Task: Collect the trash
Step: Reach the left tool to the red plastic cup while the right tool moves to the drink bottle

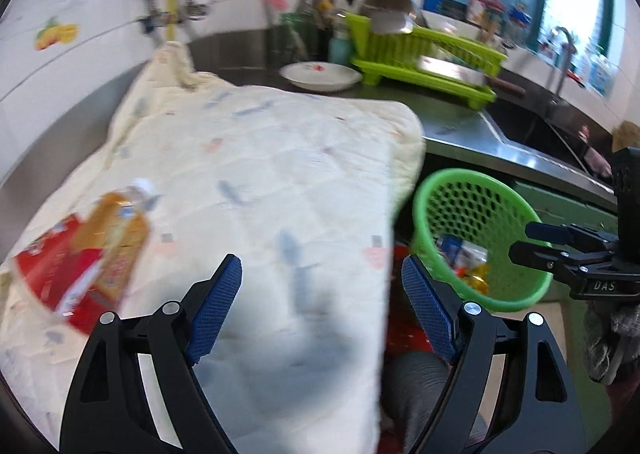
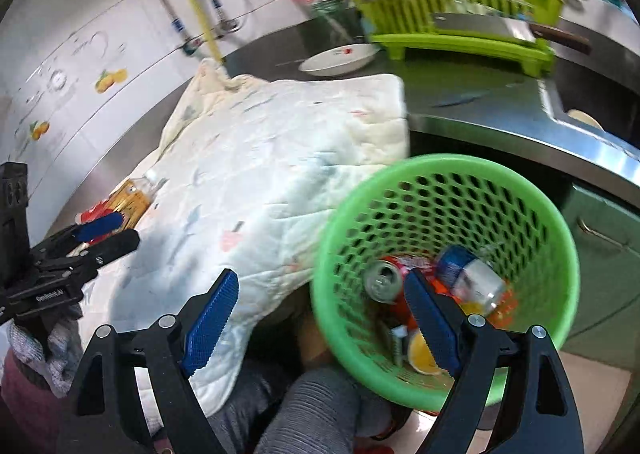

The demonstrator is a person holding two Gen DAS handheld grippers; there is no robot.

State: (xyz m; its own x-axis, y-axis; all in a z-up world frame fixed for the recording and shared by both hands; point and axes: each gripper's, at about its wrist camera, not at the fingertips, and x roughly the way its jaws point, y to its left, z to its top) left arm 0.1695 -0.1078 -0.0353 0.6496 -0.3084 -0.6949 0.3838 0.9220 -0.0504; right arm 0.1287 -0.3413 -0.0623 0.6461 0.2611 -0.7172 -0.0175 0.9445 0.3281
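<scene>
A green mesh basket (image 2: 452, 182) stands off the counter's front edge, holding a can (image 2: 384, 280), a bottle (image 2: 472, 278) and other wrappers; it also shows in the left wrist view (image 1: 472, 214). An orange bottle (image 1: 120, 230) and a red package (image 1: 60, 274) lie on the pale quilted cloth (image 1: 260, 174) at the left; both show in the right wrist view (image 2: 134, 194). My left gripper (image 1: 322, 286) is open and empty over the cloth's near part. My right gripper (image 2: 320, 302) is open and empty, over the basket's left rim.
A white plate (image 1: 320, 74), a lime dish rack (image 1: 424, 54) with a cleaver, and utensil holders stand at the back of the steel counter (image 1: 460, 126). A sink (image 1: 532, 130) lies at the right. A person's knee (image 2: 316, 406) is below.
</scene>
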